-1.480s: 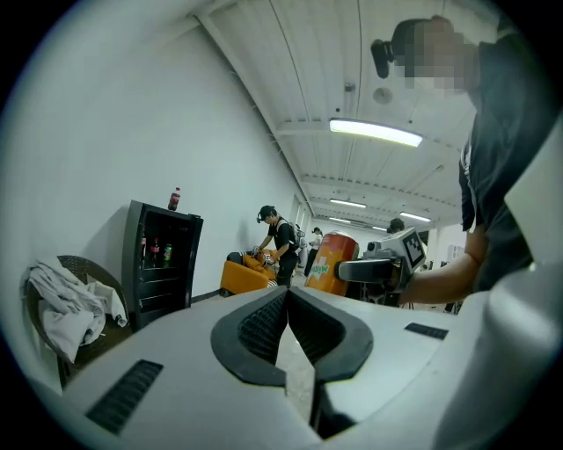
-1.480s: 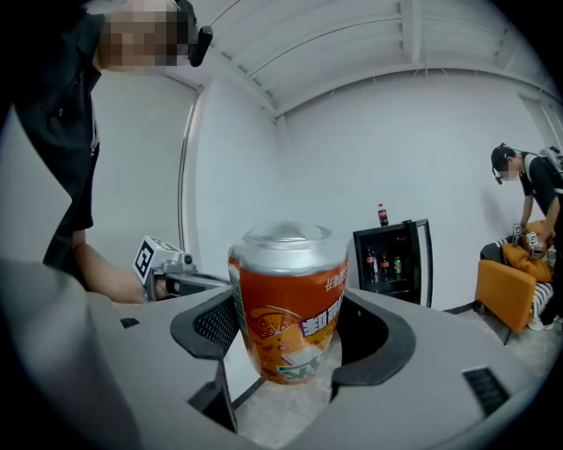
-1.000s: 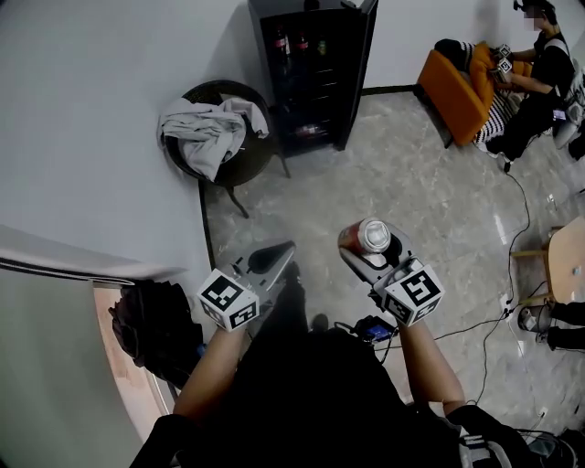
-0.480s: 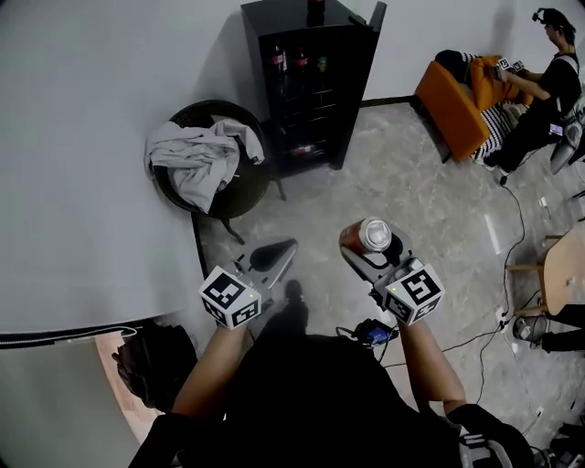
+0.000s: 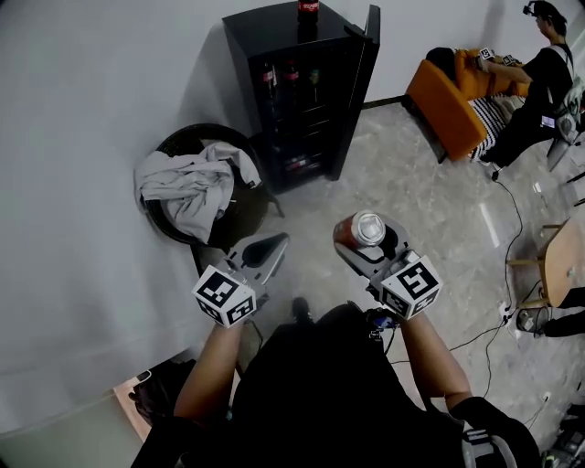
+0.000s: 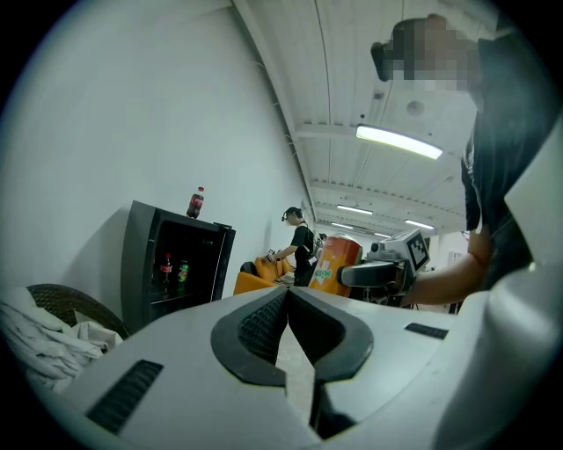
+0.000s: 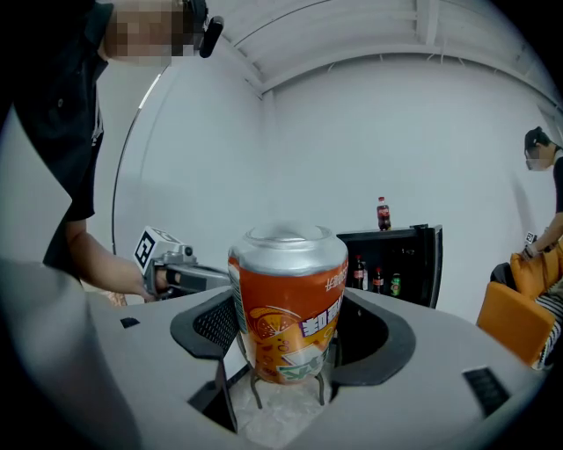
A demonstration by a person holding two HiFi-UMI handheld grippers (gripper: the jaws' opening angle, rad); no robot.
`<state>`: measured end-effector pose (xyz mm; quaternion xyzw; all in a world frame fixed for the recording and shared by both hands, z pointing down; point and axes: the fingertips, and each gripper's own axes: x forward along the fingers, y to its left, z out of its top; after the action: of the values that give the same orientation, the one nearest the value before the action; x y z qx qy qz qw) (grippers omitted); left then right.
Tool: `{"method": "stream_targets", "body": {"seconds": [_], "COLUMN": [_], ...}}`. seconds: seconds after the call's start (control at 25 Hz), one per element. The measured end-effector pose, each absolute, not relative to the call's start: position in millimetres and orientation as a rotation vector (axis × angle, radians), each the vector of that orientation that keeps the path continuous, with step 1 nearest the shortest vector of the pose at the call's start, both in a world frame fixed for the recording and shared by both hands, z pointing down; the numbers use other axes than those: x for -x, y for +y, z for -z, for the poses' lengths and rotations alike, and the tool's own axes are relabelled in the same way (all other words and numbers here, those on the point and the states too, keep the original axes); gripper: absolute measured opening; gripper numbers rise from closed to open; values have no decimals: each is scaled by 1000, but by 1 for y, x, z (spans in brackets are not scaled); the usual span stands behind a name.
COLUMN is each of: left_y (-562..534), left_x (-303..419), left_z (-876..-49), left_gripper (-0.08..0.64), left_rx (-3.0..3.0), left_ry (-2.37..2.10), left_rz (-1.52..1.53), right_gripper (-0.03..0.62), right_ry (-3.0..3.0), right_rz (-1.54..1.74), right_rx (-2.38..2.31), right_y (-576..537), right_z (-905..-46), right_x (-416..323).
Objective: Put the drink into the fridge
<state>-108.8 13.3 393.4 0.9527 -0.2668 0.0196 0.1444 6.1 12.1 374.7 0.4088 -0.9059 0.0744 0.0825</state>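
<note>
Ahead of me the fridge (image 5: 306, 91) stands at the wall, a bottle (image 5: 308, 9) on top, a cloth-heaped chair (image 5: 194, 183) just left and a sofa (image 5: 446, 90) well right. The can (image 5: 364, 228) sits between the jaws of my right gripper (image 5: 366, 249), left gripper (image 5: 268, 249) alongside.

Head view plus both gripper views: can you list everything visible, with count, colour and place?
orange drink can: one, orange with silver top, upright between the right gripper's jaws
black fridge: one, against the white wall, door open
cola bottle: one, dark with red label, on the fridge's top
bottles inside the fridge: three visible on one shelf, two red-labelled, one green
round wicker chair: one, dark, left of the fridge
crumpled cloth: one, grey-white, on the chair
orange sofa: one, far right by the wall
second person: one, in black, at the sofa
black bag: one, floor, lower left
left gripper: grey, jaws together, empty
right gripper: grey, closed on the can
</note>
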Motion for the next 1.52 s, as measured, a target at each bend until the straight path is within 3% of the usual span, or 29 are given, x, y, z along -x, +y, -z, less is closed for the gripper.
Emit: {"method": "stream_targets", "body": {"seconds": [0.64,1.52], "left_y": [-130,-336], "left_x": [99,10], "left_z": [-426,-443], "left_gripper": [11,11], "left_rx": [-2670,-2661], "left_ry": [-845,-1055], "left_rz": [-111,-157], "right_gripper": [314,314], "right_ry": [-2742,-2795], "right_rz": [-256,-221], "right_rx": [-1108,-966], "right_y": [-146,-378], "right_z": [-398,-421], "right_x": [-8,-67]}}
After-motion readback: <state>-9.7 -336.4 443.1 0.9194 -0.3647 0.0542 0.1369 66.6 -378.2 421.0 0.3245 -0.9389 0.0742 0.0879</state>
